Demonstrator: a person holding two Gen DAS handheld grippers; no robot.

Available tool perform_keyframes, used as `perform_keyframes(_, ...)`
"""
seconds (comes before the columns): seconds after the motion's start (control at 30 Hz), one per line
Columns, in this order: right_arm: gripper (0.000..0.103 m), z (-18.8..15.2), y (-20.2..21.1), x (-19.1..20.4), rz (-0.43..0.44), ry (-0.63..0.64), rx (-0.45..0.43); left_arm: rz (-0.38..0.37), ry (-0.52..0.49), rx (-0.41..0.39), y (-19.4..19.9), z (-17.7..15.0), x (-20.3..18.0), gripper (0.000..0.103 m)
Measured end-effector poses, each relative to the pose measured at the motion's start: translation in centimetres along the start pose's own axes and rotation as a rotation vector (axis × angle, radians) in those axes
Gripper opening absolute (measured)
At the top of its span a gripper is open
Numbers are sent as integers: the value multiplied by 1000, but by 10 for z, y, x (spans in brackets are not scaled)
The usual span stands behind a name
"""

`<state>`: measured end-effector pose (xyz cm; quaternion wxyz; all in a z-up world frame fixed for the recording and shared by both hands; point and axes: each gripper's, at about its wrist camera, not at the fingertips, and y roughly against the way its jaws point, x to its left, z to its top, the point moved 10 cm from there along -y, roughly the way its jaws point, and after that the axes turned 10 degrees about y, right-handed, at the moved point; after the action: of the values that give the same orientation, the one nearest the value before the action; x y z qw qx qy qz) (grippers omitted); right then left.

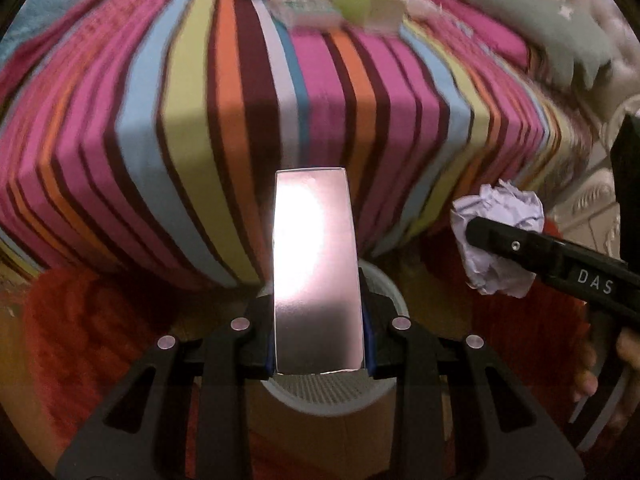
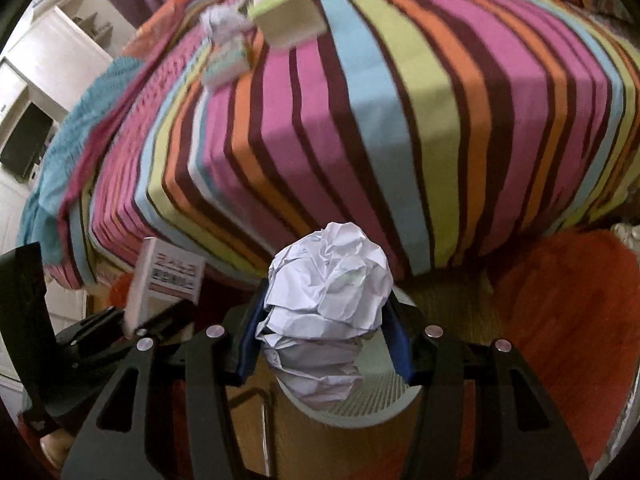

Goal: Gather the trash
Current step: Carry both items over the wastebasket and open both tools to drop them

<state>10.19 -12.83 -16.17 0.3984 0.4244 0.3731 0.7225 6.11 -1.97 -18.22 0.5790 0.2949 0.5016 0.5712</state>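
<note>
My left gripper is shut on a flat white cardboard box, held upright over a grey mesh waste bin on the floor. The box also shows in the right wrist view. My right gripper is shut on a crumpled ball of white paper, above the same bin. The paper ball shows in the left wrist view, to the right of the box. More trash lies far back on the striped bed: small boxes and crumpled paper.
The bed with the striped sheet fills the view ahead, its edge just beyond the bin. An orange shaggy rug lies on the wooden floor on both sides. White furniture stands at the left.
</note>
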Motion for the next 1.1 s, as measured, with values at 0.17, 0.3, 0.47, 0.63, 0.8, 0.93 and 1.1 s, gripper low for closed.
perform_keyframes(0.17,50,-19,-26,0,3,-6,99,18,22,126,-28,-19,4,31)
perform_keyframes(0.3,50,-33,-52,-8,17,-52,174,38,27,236,-54,-36,8,31)
perform_keyframes(0.47,50,-44,-81,-20,33,-121,274,72,36,355,-83,-52,10,31)
perform_keyframes(0.63,50,-59,-104,-24,55,-168,357,90,50,434,-101,-61,12,31)
perform_keyframes(0.8,63,-74,-119,-22,71,-236,421,106,101,502,-108,-73,26,57)
perform_keyframes(0.93,79,-78,-122,-28,62,-280,433,137,123,499,-108,-70,33,74)
perform_keyframes(1.1,79,-77,-119,-34,45,-299,423,153,117,496,-109,-68,35,74)
